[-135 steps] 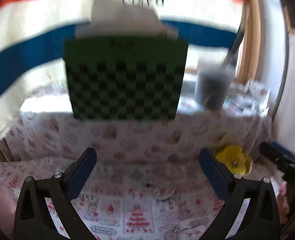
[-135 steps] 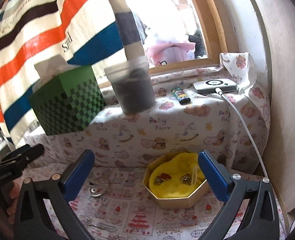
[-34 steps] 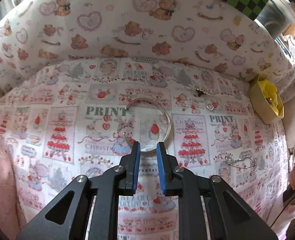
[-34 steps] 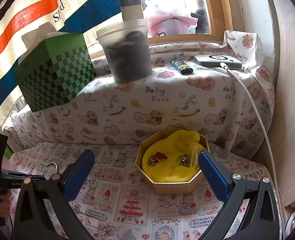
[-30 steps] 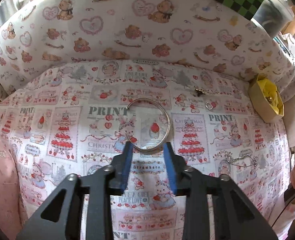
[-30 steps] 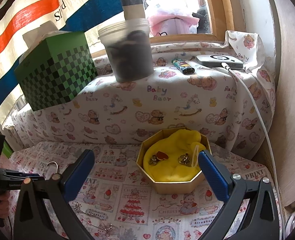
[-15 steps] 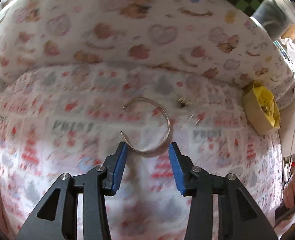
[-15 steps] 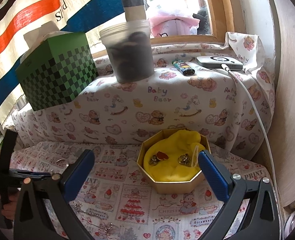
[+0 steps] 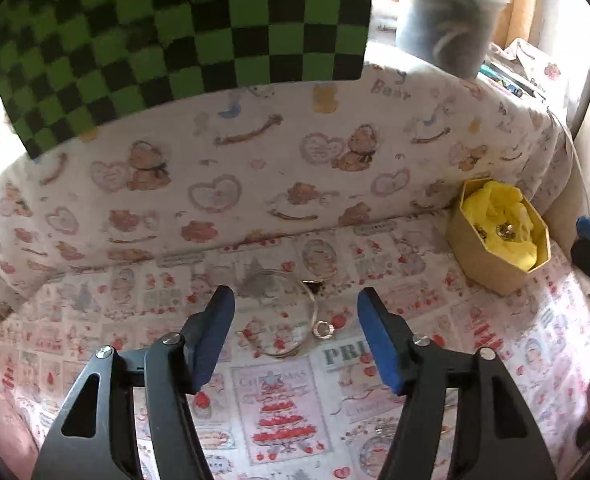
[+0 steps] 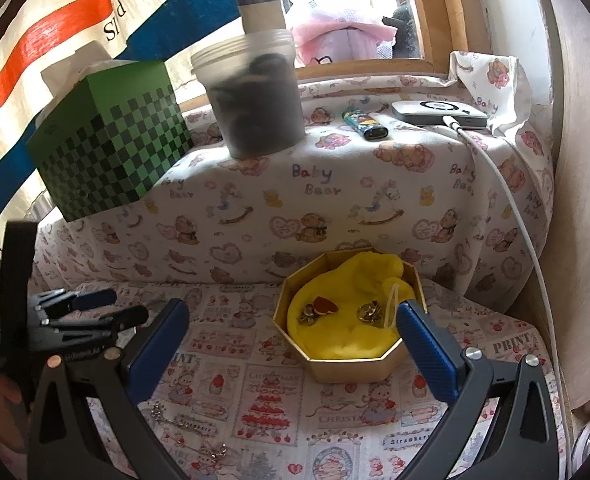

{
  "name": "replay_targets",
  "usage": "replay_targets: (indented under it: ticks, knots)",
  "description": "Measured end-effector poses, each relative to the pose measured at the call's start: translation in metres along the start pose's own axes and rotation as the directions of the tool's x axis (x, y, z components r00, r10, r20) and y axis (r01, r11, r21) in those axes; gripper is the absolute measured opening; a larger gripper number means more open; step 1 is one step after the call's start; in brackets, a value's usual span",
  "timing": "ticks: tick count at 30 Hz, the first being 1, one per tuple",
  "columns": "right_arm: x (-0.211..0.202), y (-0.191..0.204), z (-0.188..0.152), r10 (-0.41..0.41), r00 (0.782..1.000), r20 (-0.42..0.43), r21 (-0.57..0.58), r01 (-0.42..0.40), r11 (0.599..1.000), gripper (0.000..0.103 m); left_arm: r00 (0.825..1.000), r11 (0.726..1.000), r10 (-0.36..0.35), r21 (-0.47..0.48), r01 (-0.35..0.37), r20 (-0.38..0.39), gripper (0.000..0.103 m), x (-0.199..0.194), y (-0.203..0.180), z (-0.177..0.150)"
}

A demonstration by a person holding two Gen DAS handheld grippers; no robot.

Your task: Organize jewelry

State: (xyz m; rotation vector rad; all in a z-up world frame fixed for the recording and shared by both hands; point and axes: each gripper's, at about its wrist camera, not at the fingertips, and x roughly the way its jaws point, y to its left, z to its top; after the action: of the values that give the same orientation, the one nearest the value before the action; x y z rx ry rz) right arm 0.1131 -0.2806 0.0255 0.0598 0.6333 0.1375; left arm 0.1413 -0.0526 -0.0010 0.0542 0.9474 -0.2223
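A thin silver bangle (image 9: 281, 312) lies flat on the printed cloth, just ahead of my open, empty left gripper (image 9: 295, 340). A small silver ring (image 9: 322, 329) touches its right side and a dark gold earring (image 9: 313, 285) lies just behind it. The gold octagonal box (image 10: 377, 364) with yellow lining holds several small pieces; it also shows at the right of the left wrist view (image 9: 495, 272). My right gripper (image 10: 291, 354) is open and empty, just in front of the box. A silver chain (image 10: 183, 424) lies near its left finger. The left gripper (image 10: 95, 312) shows at the left of the right wrist view.
A raised ledge under teddy-bear cloth (image 10: 335, 184) carries a green checkered tissue box (image 10: 111, 160), a plastic jar (image 10: 255, 100), a lighter (image 10: 365, 122) and a white device with cable (image 10: 439, 114). A wall (image 10: 583, 200) closes the right side.
My left gripper opened wide, let go of the bangle and tilted up toward the ledge. The bangle now lies on the cloth. The right gripper barely moved.
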Motion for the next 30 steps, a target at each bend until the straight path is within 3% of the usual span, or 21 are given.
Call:
replay_targets:
  ticks: [4, 9, 11, 14, 17, 22, 29, 30]
  knots:
    - [-0.001, 0.001, 0.000, -0.022, 1.000, 0.010, -0.015, 0.022, 1.000, 0.103, 1.000, 1.000, -0.011, -0.022, 0.011, -0.020, 0.063, 0.016, 0.013, 0.016]
    - [0.002, -0.002, 0.000, -0.022, 1.000, -0.003, -0.004, 0.022, 1.000, 0.103, 0.984, 0.984, -0.161, -0.089, 0.154, -0.076, 0.062, 0.048, 0.034, 0.027]
    - [0.003, -0.002, 0.000, -0.020, 1.000, -0.012, -0.003, 0.020, 1.000, 0.103, 0.988, 0.986, -0.149, -0.081, 0.145, -0.044, 0.062, 0.054, 0.038, 0.028]
    - [0.004, 0.000, -0.001, -0.029, 0.999, -0.014, -0.011, 0.029, 1.000, 0.103, 0.987, 0.990, -0.130, -0.059, 0.125, -0.094, 0.063, 0.071, 0.042, 0.022]
    - [0.003, 0.005, -0.002, -0.037, 0.999, -0.006, -0.039, 0.037, 0.999, 0.103, 0.984, 0.991, -0.134, -0.038, 0.130, -0.116, 0.063, 0.066, 0.047, 0.019]
    - [0.006, 0.009, -0.005, -0.038, 0.999, -0.018, -0.054, 0.037, 0.998, 0.103, 0.968, 0.976, -0.214, -0.063, 0.207, -0.133, 0.065, 0.049, 0.063, 0.000]
    - [0.006, 0.011, -0.006, -0.035, 0.999, -0.021, -0.057, 0.034, 0.998, 0.103, 0.963, 0.975, -0.221, -0.017, 0.221, -0.153, 0.065, 0.029, 0.056, -0.025]
    - [0.006, 0.011, -0.006, -0.034, 0.999, -0.021, -0.055, 0.032, 0.998, 0.103, 0.969, 0.979, -0.200, 0.001, 0.202, -0.146, 0.065, 0.025, 0.054, -0.028]
